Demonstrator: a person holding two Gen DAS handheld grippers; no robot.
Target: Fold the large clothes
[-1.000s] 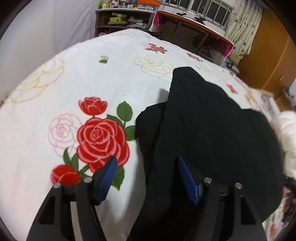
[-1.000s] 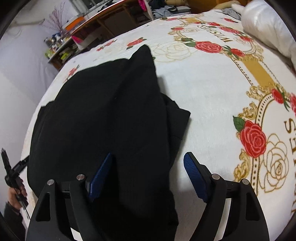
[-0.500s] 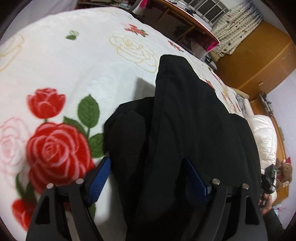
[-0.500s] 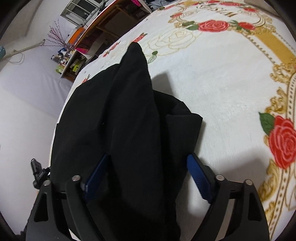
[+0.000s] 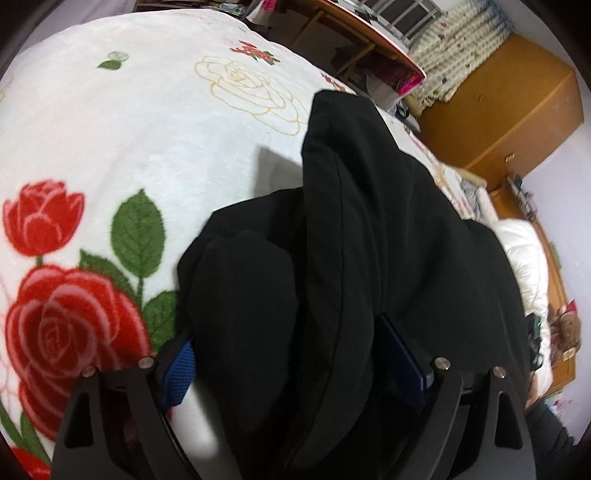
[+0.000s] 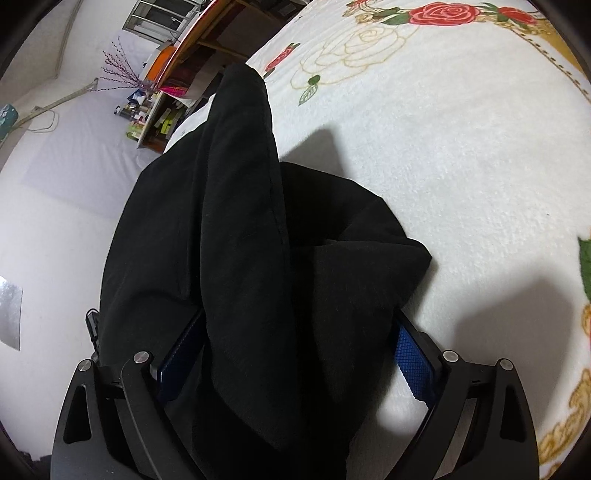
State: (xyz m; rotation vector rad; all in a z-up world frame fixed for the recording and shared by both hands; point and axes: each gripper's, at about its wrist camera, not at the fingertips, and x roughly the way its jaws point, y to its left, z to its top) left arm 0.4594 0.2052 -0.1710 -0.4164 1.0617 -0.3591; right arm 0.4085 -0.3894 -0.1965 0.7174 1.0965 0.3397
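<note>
A large black garment [image 5: 362,240] lies partly folded on a white bed blanket [image 5: 147,122] printed with red roses. It also shows in the right wrist view [image 6: 240,229]. My left gripper [image 5: 291,362] is open, its blue pads [image 5: 181,369] straddling a bunched edge of the garment. My right gripper [image 6: 291,354] is open too, with its blue pads [image 6: 410,354] on either side of the garment's other edge. Cloth fills the gap between the jaws of each gripper, but the jaws stand wide apart.
A wooden desk [image 5: 351,22] and shelves with clutter [image 6: 155,110] stand beyond the bed's far edge. A wooden wardrobe [image 5: 509,103] is at the right. A white duvet [image 5: 524,258] lies on the bed past the garment.
Both grippers have moved forward and down onto the garment, so its bunched edges now sit between the open jaws. The cloth has risen and crumpled near the pads.
</note>
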